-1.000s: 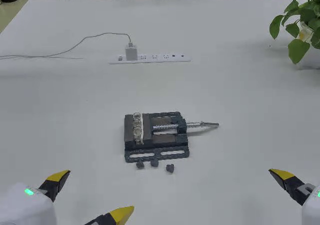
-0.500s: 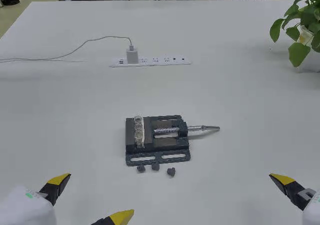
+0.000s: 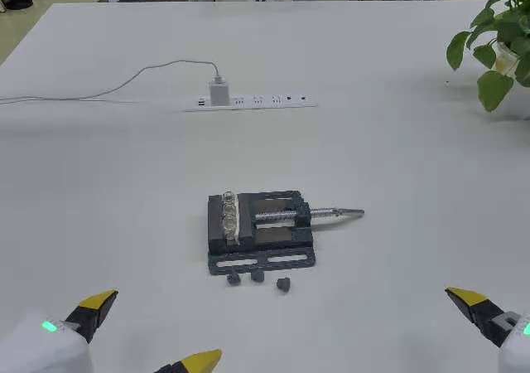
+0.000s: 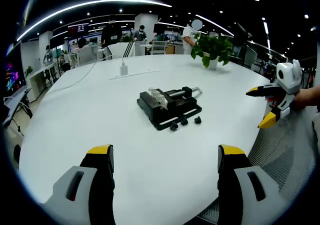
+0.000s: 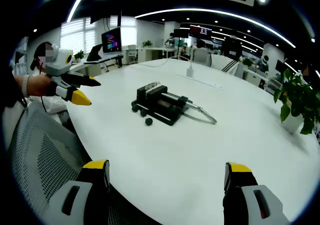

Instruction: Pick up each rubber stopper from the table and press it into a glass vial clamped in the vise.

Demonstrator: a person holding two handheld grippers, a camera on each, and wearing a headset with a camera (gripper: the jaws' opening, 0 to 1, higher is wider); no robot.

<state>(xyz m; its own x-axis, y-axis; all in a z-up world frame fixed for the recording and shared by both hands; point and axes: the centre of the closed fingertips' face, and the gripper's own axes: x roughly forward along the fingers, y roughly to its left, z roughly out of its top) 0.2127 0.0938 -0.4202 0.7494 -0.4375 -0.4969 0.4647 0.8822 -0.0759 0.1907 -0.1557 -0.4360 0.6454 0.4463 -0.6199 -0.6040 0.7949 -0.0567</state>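
A black vise (image 3: 263,234) sits mid-table with several clear glass vials (image 3: 229,216) clamped upright in a row at its left end. Three dark rubber stoppers (image 3: 257,277) lie loose on the table just in front of it. My left gripper (image 4: 165,150) is open and holds nothing, low at the near left, well short of the stoppers (image 4: 184,121). My right gripper (image 5: 166,170) is open too and holds nothing, far off to the near right of the vise (image 5: 160,105). One of its yellow fingertips (image 3: 468,295) shows in the head view.
A white power strip (image 3: 248,101) with a plugged charger and a cable trailing left lies behind the vise. A potted plant (image 3: 497,41) stands at the far right corner. The vise handle (image 3: 338,214) sticks out to the right. A mesh chair (image 5: 35,150) is at the near table edge.
The head camera has tilted slightly, shifting the picture. Both grippers stay open and low near the table's front edge; vise, vials and stoppers have not moved.
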